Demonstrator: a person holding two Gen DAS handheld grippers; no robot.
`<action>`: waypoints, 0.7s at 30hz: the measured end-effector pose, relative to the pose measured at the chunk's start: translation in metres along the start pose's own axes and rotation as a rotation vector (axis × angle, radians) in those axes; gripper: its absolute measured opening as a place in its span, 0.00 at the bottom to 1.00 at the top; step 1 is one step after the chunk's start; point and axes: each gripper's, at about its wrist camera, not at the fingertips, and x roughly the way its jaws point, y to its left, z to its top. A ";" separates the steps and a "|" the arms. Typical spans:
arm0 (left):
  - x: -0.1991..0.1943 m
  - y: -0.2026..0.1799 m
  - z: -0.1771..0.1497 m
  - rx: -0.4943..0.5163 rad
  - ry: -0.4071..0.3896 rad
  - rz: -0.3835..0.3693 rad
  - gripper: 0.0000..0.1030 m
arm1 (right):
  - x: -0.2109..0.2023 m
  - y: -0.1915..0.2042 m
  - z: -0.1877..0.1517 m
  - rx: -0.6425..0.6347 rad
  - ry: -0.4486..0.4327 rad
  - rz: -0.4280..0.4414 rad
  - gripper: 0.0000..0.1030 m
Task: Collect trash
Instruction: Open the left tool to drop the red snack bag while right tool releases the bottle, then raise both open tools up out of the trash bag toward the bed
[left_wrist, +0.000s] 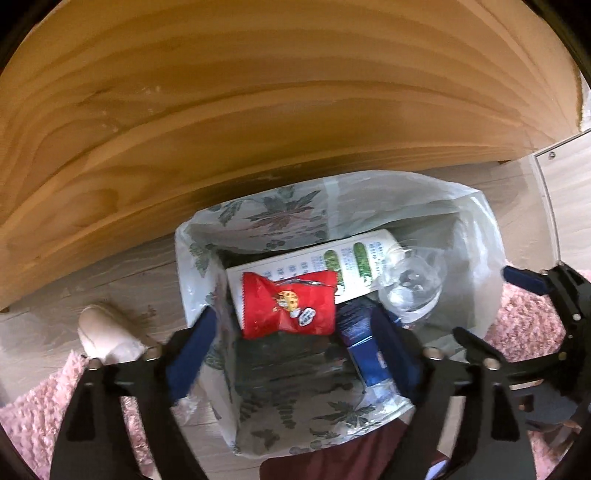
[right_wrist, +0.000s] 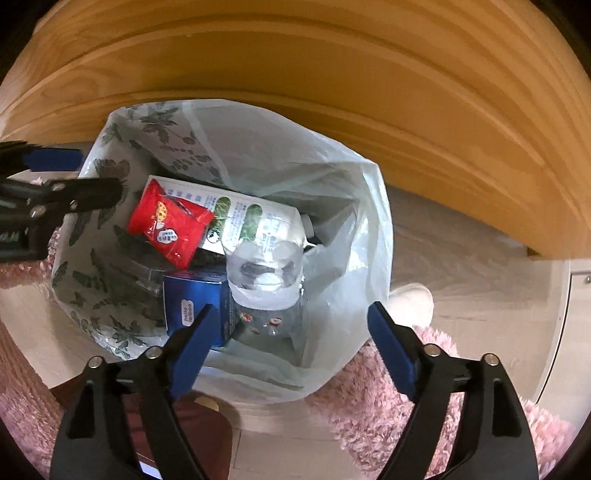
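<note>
Hanging over an open trash bag (left_wrist: 476, 236), both grippers point straight down into it with nothing between their blue pads. The left gripper (left_wrist: 291, 332) has its jaws spread wide above the bag's mouth, and the right gripper (right_wrist: 290, 325) also stands wide open beside it, with one pad over the bag and the other over its right rim.

The bag is thin, pale plastic lining a container with a leaf pattern, and it stands on a light wood-look floor (right_wrist: 480, 266) just in front of a wooden panel (left_wrist: 258, 92). Inside lies a red snack wrapper (left_wrist: 291, 304), resting on a white carton with green printing (left_wrist: 347, 262). A crushed clear plastic bottle (right_wrist: 266, 273) sits next to the carton, and a dark blue box (right_wrist: 192, 302) lies just below the wrapper. A fluffy pink rug (right_wrist: 373, 406) borders the bag, and a pale slipper (left_wrist: 107, 332) rests on the floor near it.
</note>
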 end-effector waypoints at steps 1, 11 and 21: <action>0.000 0.000 0.000 -0.007 0.003 0.013 0.87 | 0.000 -0.001 0.000 0.007 0.002 0.001 0.82; 0.001 -0.001 0.002 -0.042 0.034 0.012 0.90 | -0.005 0.006 0.003 -0.012 -0.017 0.007 0.89; -0.007 -0.002 0.003 -0.045 0.006 0.004 0.91 | -0.019 -0.009 0.007 0.051 -0.116 -0.001 0.92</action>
